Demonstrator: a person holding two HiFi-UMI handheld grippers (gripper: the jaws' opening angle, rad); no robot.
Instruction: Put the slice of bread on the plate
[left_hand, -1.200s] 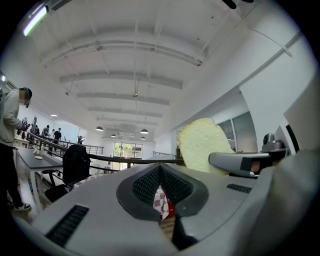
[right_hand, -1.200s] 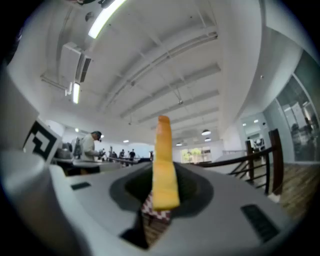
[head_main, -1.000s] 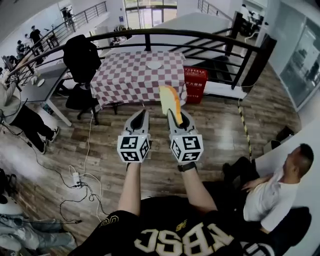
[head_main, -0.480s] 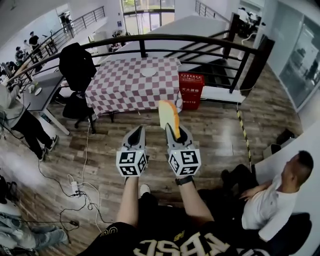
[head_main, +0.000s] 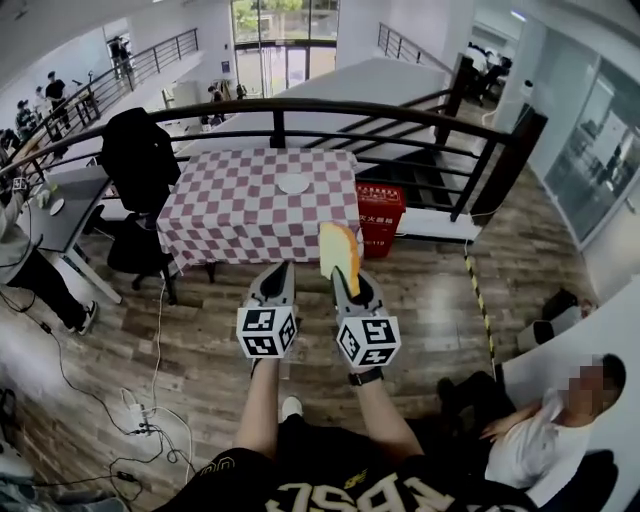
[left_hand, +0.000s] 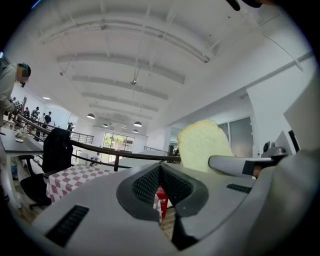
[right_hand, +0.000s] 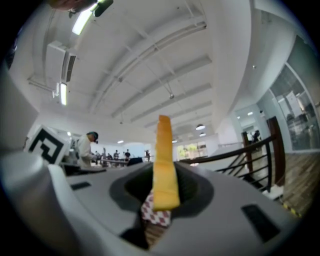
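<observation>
Right gripper (head_main: 346, 274): jaws clamped on the slice of bread (head_main: 338, 250). The slice stands upright on edge and sticks up above the fingertips. In the right gripper view it is seen edge-on, a thin yellow-crusted strip between the pads.

Left gripper (head_main: 276, 274): jaws together, nothing between them. The left gripper view shows the pads meeting and the bread's pale face off to the side.

Both grippers are side by side, pointing level, over the wooden floor (head_main: 430, 290) and short of the table.

Table (head_main: 230, 215): red-and-white checked cloth hanging over the edges. The white plate (head_main: 294, 184) sits on the far half, near the centre line. Bread and plate are well apart.

Room:
- Mezzanine with a curved black railing (head_main: 330, 105) just behind the table.
- Red cabinet (head_main: 379, 212) on the floor, just beside the table's right end.
- Chair with a black jacket (head_main: 138, 155) over it at the table's left end.
- Grey desk (head_main: 60, 200) further left, with a person standing at it.
- Cables and a power strip (head_main: 135, 408) on the floor, lower left.
- Yellow-black tape line (head_main: 478, 295) on the floor to the right.
- Seated person (head_main: 540, 435) at lower right.
- White ceiling with lamps; more people in the far background.
</observation>
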